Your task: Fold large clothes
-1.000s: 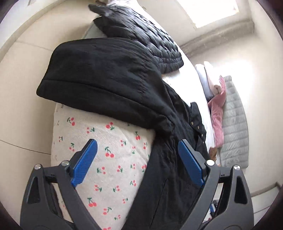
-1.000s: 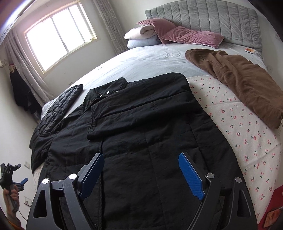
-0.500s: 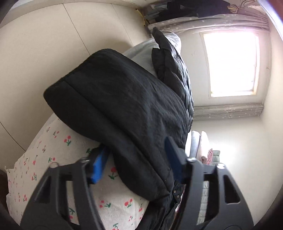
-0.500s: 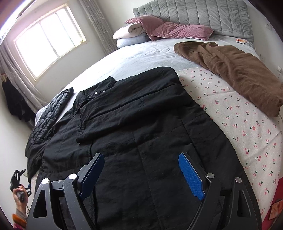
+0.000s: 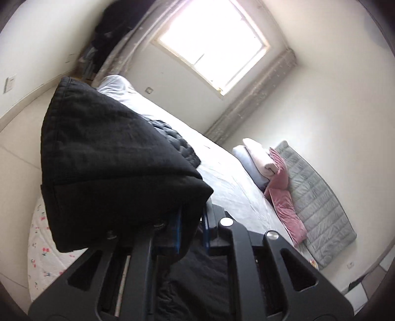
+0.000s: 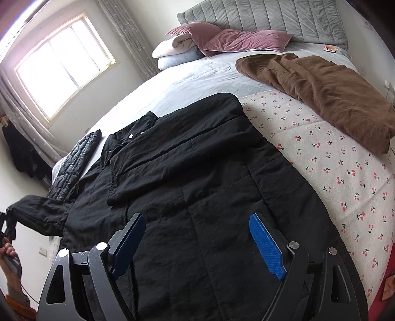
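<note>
A large black jacket (image 6: pixel 197 185) lies spread flat on the bed, collar toward the window. Its left sleeve (image 5: pixel 111 160) is lifted off the bed's edge and fills the left wrist view. My left gripper (image 5: pixel 192 217) has its jaws closing on the sleeve's cuff end, and the blue pads (image 5: pixel 178 229) press the black cloth between them. The right wrist view shows that sleeve (image 6: pixel 37 212) stretched out to the far left. My right gripper (image 6: pixel 197 237) hovers open above the jacket's lower body, nothing between its fingers.
A brown garment (image 6: pixel 321 93) lies on the cherry-print bedspread (image 6: pixel 333 168) at the right. A black quilted jacket (image 6: pixel 76 160) sits beside the collar. Pink and white pillows (image 6: pixel 222 39) lean on the grey headboard (image 6: pixel 271 17). A person's hand (image 6: pixel 9 251) is at the left edge.
My left gripper's jaws closed around the sleeve and rose with it, swinging the view up toward the window. The right gripper has stayed open over the jacket.
</note>
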Tool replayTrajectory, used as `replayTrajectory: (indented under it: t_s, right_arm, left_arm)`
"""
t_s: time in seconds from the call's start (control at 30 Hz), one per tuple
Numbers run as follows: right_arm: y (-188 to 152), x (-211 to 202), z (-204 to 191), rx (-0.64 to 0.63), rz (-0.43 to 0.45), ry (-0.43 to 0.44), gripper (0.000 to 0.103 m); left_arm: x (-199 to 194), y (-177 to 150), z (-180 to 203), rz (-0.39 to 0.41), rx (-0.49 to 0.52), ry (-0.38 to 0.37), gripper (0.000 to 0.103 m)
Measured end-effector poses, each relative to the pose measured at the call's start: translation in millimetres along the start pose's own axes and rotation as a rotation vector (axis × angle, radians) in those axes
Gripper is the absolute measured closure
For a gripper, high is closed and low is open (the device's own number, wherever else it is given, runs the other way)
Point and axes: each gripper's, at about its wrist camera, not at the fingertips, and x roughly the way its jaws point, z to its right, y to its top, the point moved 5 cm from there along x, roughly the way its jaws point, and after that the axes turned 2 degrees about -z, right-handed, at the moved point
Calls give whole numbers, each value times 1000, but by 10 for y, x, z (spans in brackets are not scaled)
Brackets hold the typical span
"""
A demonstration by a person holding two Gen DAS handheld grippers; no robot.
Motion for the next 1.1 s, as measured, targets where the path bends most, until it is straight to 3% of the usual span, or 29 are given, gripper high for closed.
replayTrajectory:
  t_s: [0.13,0.27,0.37,0.4,0.47,0.57,0.83,0.9,1.03,1.1]
  right_arm:
    - [-19,41,-14,-9,-11,-2,16]
    - [-45,97,-11,-5,-33,2,16]
    - [-51,89,-19,-17,-31,4,16]
    - [-50,82,-21,-20,-29,0,16]
    - [-46,66,-9,-24,-26,-6,16]
    - [-28,41,19,-18,-19,-6,16]
    - [-52,74,-8,-14,-32,-3,16]
    - [-59,90,-49,-31,-31,-7,16]
    - [-88,167,-85,-45,-47,-16,16]
    - [-103,201,-74,-47,-56,-25,16]
  left_arm:
    - [274,-314,913,-115,177,-113,88]
    - [677,-978,1633,-299,377,-166,87]
    - [1084,-1700,1868,-550,551,-155,63]
    - [1151,-1893,1895,-597,590,-143,57]
    - [1177,-2196,1834,-661,626,-140,55]
    - [1126,-2286,1606,-697,606,-135,51]
    - [1117,-1637,648,-576,465,55,51]
    - [1126,-1582,436,-578,428,78,64]
    - [1276,-1700,-10,-628,390,158,68]
    - [1364,-1809,-184,-646,404,209,86]
